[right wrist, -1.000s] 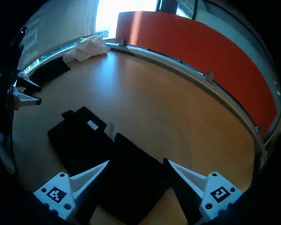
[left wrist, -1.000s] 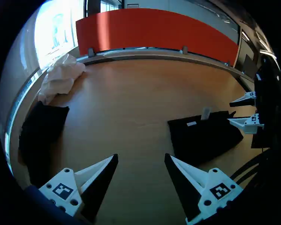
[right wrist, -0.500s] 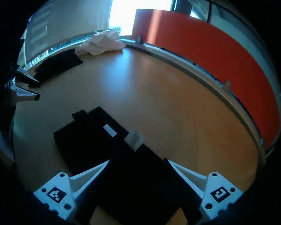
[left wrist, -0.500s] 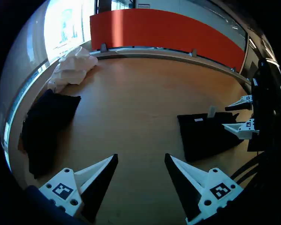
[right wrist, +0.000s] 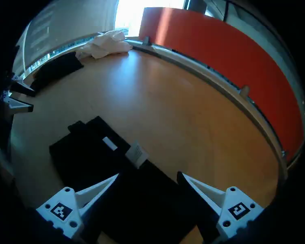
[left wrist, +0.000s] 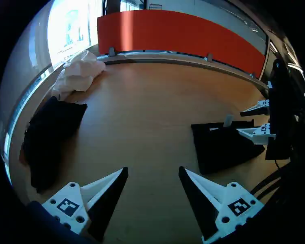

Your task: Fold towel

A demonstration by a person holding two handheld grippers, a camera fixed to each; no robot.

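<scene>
A black folded towel (left wrist: 221, 146) lies flat on the wooden table (left wrist: 152, 105), right of centre in the left gripper view, with white tags on its far edge. My left gripper (left wrist: 153, 191) hovers open over bare wood, to the left of that towel, holding nothing. My right gripper (left wrist: 250, 120) appears at the far right, open, over the towel's right side. In the right gripper view the towel (right wrist: 103, 162) and its white tag (right wrist: 136, 154) lie just ahead of my open right gripper (right wrist: 148, 195). The left gripper (right wrist: 17, 98) sits at the far left edge.
A crumpled black cloth (left wrist: 51, 130) and a white cloth (left wrist: 77, 75) lie at the table's far left edge. An orange divider panel (left wrist: 177, 34) stands along the back edge. In the right gripper view the white cloth (right wrist: 105, 44) and black cloth (right wrist: 57, 68) sit far off.
The left gripper view shifted a little right over the second, then held still. My right gripper drew back slightly from the towel; both grippers stayed open.
</scene>
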